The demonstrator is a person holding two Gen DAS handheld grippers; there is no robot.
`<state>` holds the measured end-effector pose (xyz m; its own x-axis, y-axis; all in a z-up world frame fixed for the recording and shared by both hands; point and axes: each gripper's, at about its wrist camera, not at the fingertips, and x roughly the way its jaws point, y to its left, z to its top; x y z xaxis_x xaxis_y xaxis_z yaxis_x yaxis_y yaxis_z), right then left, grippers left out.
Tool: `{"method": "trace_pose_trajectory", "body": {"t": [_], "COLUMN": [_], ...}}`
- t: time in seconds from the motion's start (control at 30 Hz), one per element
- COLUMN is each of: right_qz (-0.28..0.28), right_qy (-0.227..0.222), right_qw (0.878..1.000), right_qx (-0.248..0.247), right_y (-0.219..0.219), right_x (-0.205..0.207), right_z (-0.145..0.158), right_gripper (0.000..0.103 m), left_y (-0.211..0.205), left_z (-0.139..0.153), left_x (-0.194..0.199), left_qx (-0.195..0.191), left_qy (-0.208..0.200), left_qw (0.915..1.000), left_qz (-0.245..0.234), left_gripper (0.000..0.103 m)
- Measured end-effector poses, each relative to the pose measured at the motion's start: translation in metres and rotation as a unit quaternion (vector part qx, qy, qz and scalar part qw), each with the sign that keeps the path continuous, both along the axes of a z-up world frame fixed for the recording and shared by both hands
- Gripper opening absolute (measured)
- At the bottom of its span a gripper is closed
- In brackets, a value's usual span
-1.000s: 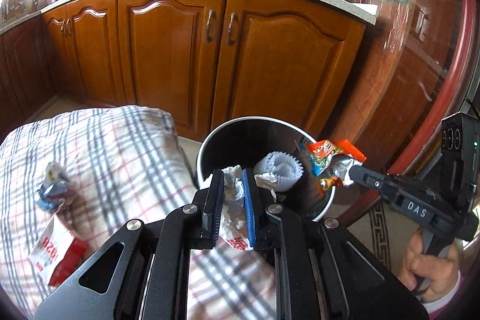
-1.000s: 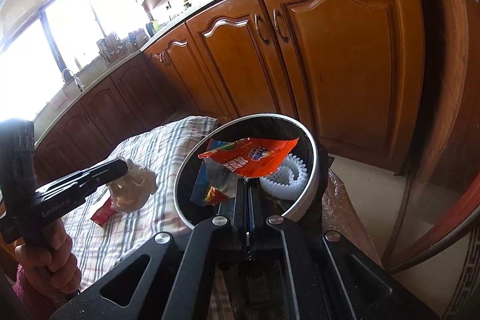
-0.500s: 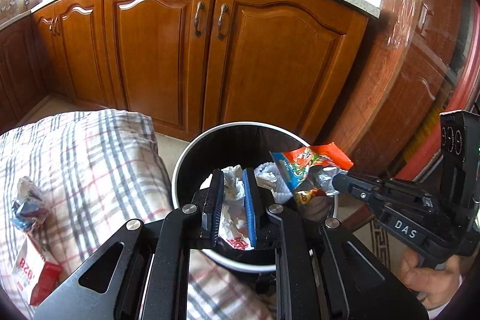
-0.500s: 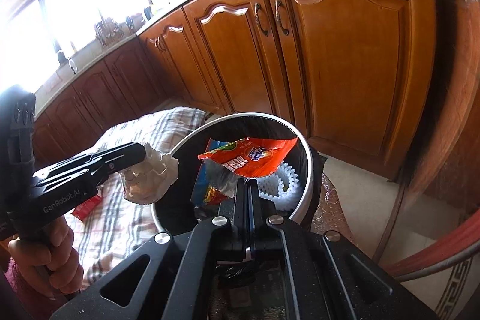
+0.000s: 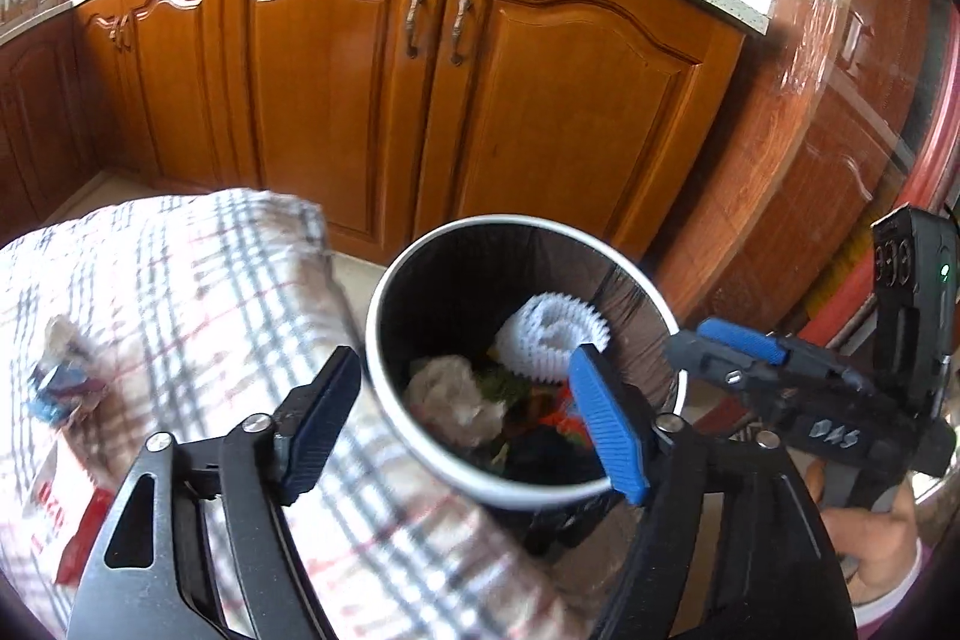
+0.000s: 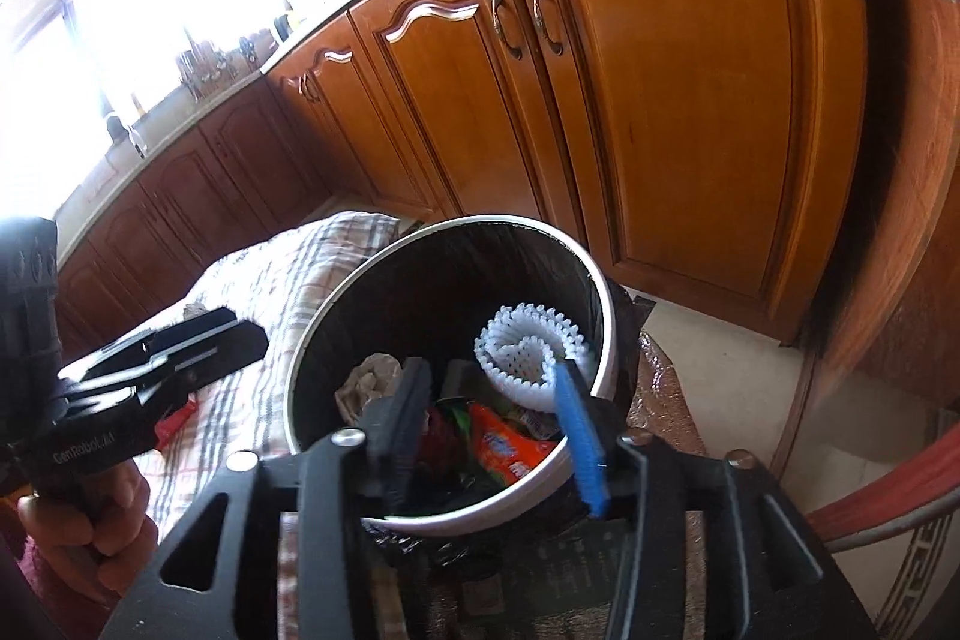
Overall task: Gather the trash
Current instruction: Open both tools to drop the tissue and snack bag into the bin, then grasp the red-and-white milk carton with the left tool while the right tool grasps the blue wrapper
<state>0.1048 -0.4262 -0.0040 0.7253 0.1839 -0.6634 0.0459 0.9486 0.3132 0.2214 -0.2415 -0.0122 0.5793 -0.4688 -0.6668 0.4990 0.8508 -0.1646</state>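
Trash (image 5: 462,400) is seen inside the bin (image 5: 420,250), both hand-held grippers (image 5: 462,418) (image 6: 498,430) are held wide open and empty, while wrappers (image 5: 60,388) are left on the table's (image 5: 180,280) left edge.

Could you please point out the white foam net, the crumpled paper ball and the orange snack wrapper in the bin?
White foam net sleeve (image 6: 528,355), right wrist view, its looped middle.
Crumpled beige paper ball (image 5: 456,394), left wrist view, its centre.
Orange foil snack wrapper (image 6: 501,445), right wrist view, its printed face.

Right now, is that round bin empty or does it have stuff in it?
It has stuff in it. The bin holds a white foam net, a crumpled paper wad and an orange snack wrapper, well below its rim.
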Motion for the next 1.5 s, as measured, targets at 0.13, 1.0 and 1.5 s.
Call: {"method": "trace_pose_trajectory", "body": {"t": [0.13,1.0,1.5], "right_qz": [0.003,0.104,0.125], "right_qy": [-0.013,0.004,0.024], "right_qw": [1.000,0.993,0.990], "right_qx": [0.021,0.057,0.054], "right_y": [0.009,0.143,0.183], "right_x": [-0.013,-0.020,0.016], "right_z": [0.003,0.003,-0.006], "right_gripper": [0.083,0.097,0.097], "left_y": [0.029,0.212,0.216], "left_z": [-0.008,-0.029,-0.043], "left_x": [-0.017,-0.070,-0.007], "left_qx": [0.000,-0.001,0.072], "left_qy": [0.010,0.016,0.021], "left_qw": [0.9999,0.9913,0.9945], "left_qz": [0.010,0.131,0.073], "left_gripper": [0.076,0.083,0.090]}}
